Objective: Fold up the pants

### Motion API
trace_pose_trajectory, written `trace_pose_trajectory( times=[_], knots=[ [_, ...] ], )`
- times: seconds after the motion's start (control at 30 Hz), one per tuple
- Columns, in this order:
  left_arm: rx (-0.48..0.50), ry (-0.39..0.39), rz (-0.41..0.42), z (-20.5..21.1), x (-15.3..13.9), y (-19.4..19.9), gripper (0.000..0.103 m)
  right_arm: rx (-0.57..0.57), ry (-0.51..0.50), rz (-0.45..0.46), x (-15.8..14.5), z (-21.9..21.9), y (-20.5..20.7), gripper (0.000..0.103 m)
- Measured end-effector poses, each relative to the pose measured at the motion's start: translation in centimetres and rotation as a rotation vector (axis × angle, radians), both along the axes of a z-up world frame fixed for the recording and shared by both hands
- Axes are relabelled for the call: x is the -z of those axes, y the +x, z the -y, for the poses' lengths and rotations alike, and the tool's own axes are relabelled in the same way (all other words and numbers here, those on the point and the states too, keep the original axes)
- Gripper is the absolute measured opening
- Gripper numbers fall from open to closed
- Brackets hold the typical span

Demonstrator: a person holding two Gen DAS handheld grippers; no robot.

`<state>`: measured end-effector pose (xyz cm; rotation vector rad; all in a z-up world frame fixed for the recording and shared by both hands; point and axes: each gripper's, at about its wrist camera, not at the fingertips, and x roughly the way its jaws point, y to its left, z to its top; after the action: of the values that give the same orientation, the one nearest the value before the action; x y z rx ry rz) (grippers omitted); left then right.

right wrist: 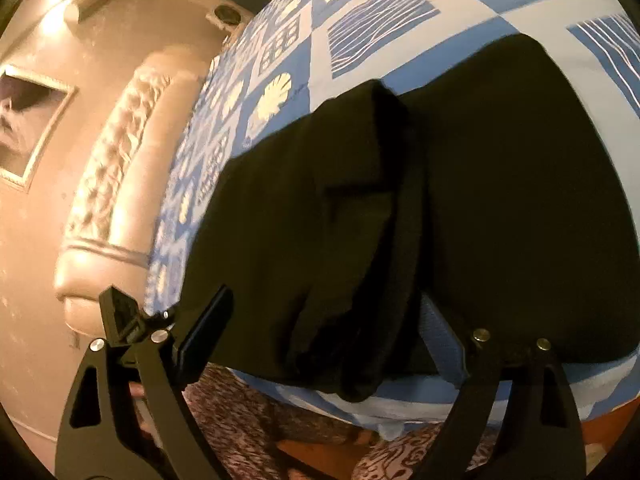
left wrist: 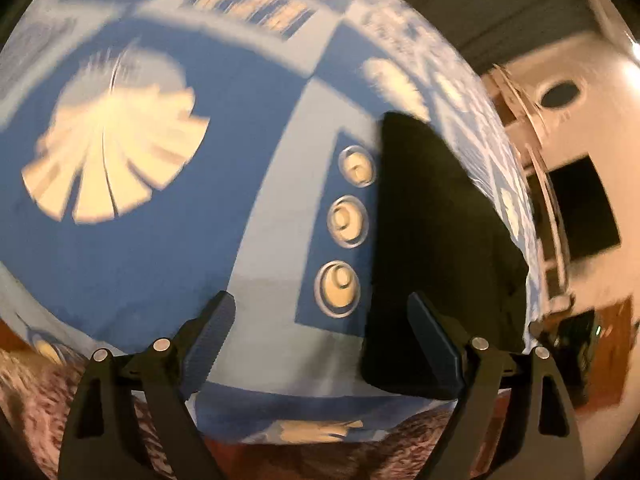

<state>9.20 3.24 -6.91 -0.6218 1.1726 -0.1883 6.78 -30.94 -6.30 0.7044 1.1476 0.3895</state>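
Black pants [right wrist: 460,200] lie folded at the blue patterned bedspread's [right wrist: 360,28] edge.

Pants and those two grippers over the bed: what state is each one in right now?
pants: black, lying on the bed, partly folded, a bunched fold hanging over the near edge.
bedsheet: blue patterned, spread flat.
left gripper: open, empty, beside the pants.
right gripper: open around the bunched fold, not pressing.

One pair of black pants [right wrist: 500,184], one blue patterned bedsheet [left wrist: 248,216], two grippers: left [left wrist: 320,344], right [right wrist: 324,340].
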Motion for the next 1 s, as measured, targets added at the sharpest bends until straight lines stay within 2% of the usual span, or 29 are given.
trace_pose_trajectory(
  times=[0.03, 0.07, 0.1, 0.2, 0.3, 0.47, 0.6, 0.77, 1.0],
  knots=[
    [-0.012, -0.011, 0.007, -0.1, 0.1, 0.0, 0.086, -0.008, -0.006, -0.003, 0.0, -0.2, 0.0, 0.065],
    [-0.012, -0.008, 0.018, 0.0, -0.1, 0.0, 0.086, -0.016, -0.003, -0.012, 0.2, -0.4, 0.0, 0.042],
    [-0.002, 0.000, 0.027, 0.2, -0.4, 0.0, 0.086, -0.021, 0.013, -0.035, 0.7, -0.5, 0.0, 0.031],
    [0.032, 0.027, 0.058, 1.1, -1.0, -0.1, 0.086, -0.019, 0.013, -0.039, 0.8, -0.6, -0.2, 0.023],
    [0.026, 0.015, 0.057, 1.4, -1.1, 0.1, 0.086, -0.016, 0.023, -0.006, -0.4, -0.6, -0.2, 0.020],
    [0.036, -0.042, 0.071, 0.9, -1.1, -0.1, 0.086, -0.019, -0.036, 0.096, -4.1, 0.2, -0.3, 0.018],
    [0.072, -0.050, 0.107, 1.7, -2.0, -0.4, 0.086, 0.006, -0.088, 0.121, -5.6, 2.3, -0.7, 0.017],
    [0.125, -0.085, 0.125, 3.2, -2.6, -0.4, 0.086, 0.071, -0.131, 0.101, -5.3, 5.8, -1.2, 0.016],
    [0.170, -0.113, 0.123, 5.5, -2.1, -0.1, 0.086, 0.119, -0.152, 0.030, -2.3, 8.8, -1.7, 0.016]
  ],
)
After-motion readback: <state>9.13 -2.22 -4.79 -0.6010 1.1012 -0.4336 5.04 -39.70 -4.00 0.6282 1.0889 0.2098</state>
